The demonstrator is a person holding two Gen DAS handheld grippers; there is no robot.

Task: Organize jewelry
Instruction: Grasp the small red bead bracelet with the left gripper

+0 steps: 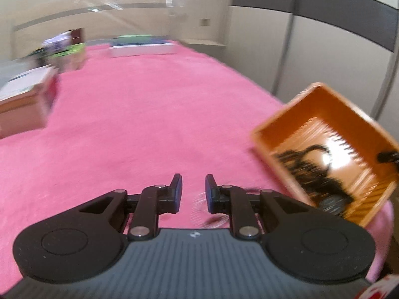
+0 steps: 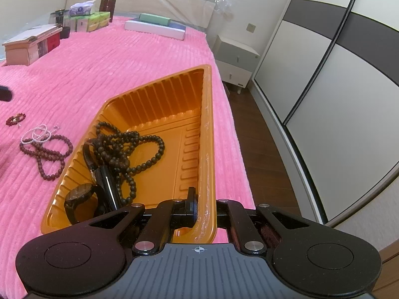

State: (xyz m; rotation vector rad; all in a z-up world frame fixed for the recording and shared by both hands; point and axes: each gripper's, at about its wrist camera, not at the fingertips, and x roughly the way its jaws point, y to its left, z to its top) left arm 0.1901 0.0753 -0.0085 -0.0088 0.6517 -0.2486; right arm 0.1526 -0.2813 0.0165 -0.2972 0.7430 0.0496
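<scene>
My right gripper (image 2: 204, 205) is shut on the near right wall of an orange plastic tray (image 2: 207, 114) that rests on the pink bedcover. In the tray lie a dark bead necklace (image 2: 129, 147) and a black watch (image 2: 79, 199). To the tray's left, on the cover, are a dark red bead string (image 2: 47, 152), a pearl bracelet (image 2: 37, 133) and a small red bracelet (image 2: 16, 119). The left wrist view is motion-blurred. There my left gripper (image 1: 193, 191) stands a little open over the cover, nothing between its pads, with the tray (image 1: 311, 114) to its right.
Boxes stand at the far end of the bed: a wooden box (image 2: 25, 47), tissue packs (image 2: 87, 17) and a flat white box (image 2: 154, 28). The bed's right edge drops to a wooden floor (image 2: 261, 149). Beyond it are a nightstand (image 2: 234, 59) and wardrobe doors (image 2: 324, 87).
</scene>
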